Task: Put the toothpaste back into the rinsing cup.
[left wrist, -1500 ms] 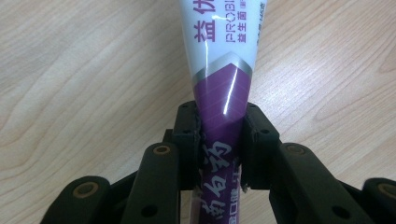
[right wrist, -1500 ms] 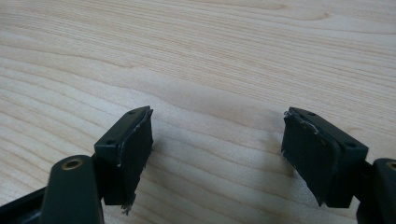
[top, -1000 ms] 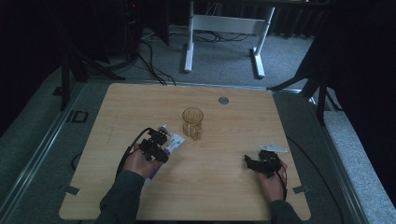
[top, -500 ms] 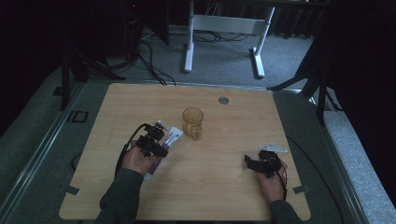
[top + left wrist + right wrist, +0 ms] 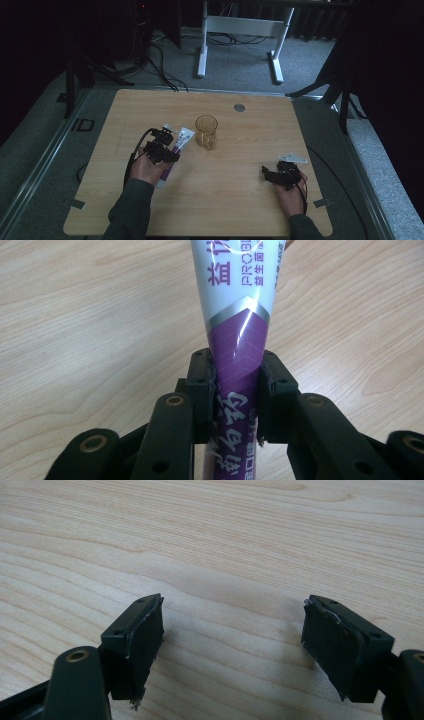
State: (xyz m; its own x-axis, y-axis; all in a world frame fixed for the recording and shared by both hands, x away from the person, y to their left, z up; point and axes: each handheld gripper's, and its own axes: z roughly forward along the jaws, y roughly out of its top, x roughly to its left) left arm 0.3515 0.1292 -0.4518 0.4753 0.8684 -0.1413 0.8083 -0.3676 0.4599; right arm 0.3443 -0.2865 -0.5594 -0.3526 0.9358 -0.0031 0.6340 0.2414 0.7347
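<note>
Left tool (image 5: 235, 385) clamps a tube (image 5: 239, 310) low over the table (image 5: 240, 200) near a glass (image 5: 206, 131); right tool (image 5: 232, 645) rests wide apart, holding nothing.

Printed on the white-and-purple squeezable plastic tube (image 5: 235, 315): purple Latin letters "PROBI", cut off at the frame edge, beside large Chinese characters, "益" legible. White Chinese characters on the lower purple band, partly hidden between black jaws; unreadable.

dim room — grey carpet floor (image 5: 240, 55), white desk frame (image 5: 240, 27) behind.
</note>
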